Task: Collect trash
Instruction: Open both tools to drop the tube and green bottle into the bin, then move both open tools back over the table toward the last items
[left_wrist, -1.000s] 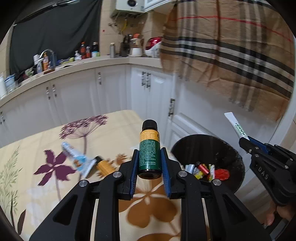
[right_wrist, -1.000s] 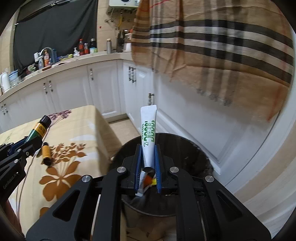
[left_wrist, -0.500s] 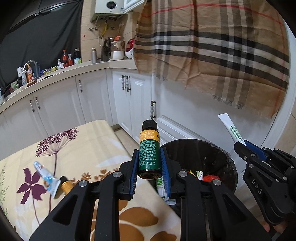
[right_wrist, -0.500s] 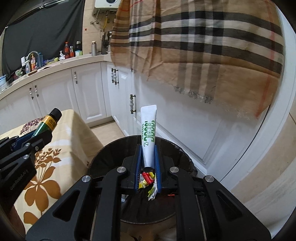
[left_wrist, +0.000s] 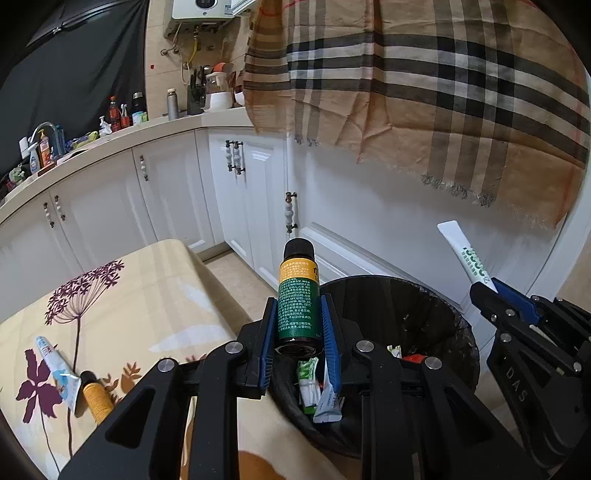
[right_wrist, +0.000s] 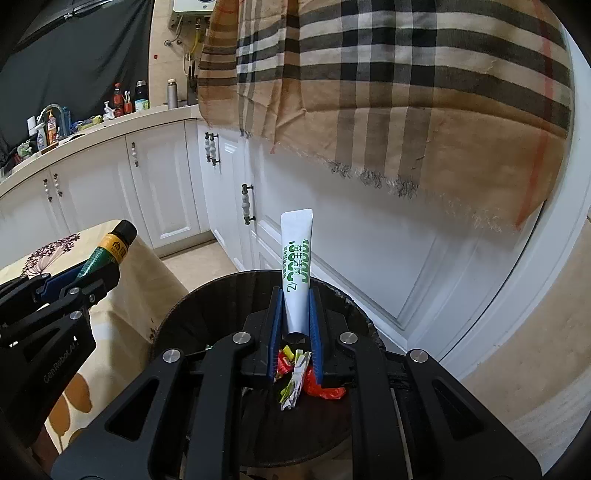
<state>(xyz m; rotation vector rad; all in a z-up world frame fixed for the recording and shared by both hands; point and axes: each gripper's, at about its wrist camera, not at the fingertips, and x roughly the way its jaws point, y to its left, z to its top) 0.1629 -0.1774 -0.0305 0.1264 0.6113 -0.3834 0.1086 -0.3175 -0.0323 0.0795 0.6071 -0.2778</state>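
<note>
Inside black bin (right_wrist: 229, 295), wrappers (right_wrist: 295, 373), perhaps tubes (left_wrist: 325, 402)

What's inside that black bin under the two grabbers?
The black bin holds a red wrapper, yellow and white scraps and green-and-white tubes. The grippers cover much of its floor, so anything deeper is hidden.

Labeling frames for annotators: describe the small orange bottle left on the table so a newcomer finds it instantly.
Start at the floral tablecloth left of the black trash bin. Near its lower left, by the purple flower print, lies the orange bottle on its side, black cap pointing away. It touches a blue-and-white tube; unlike the green-labelled bottle in the left gripper, no gripper holds it.
</note>
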